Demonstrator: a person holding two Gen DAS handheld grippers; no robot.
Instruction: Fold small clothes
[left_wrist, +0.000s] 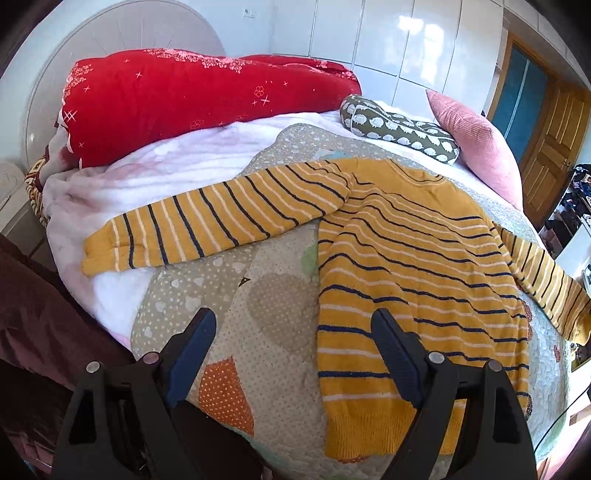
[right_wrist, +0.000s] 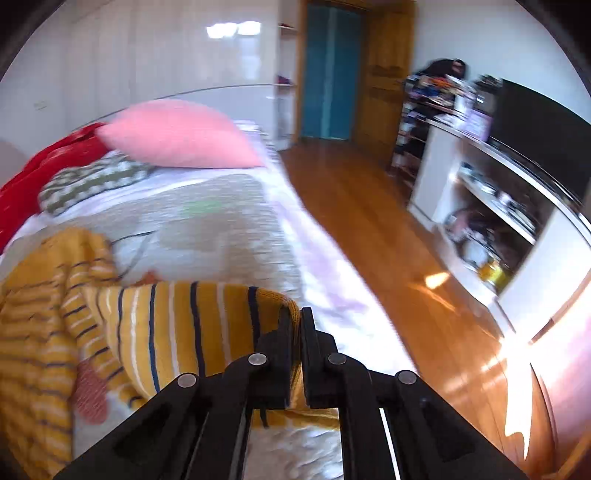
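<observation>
Lying face-up on the quilted bed (left_wrist: 280, 295), a yellow striped knit sweater (left_wrist: 413, 266) is shown with its sleeves spread. One sleeve cuff (right_wrist: 273, 306) is pinched by the clenched right gripper (right_wrist: 295, 317); the left gripper (left_wrist: 291, 321) is held spread above the hem. Soft, light, limp handling is expected; cuffs, hem and shoulder seams are judged best for grasping.

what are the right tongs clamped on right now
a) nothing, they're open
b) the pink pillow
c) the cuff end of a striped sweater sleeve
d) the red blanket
c: in the right wrist view the right tongs are shut with the end of the yellow striped sweater sleeve pinched between them, while the pink pillow lies far up the bed.
</observation>
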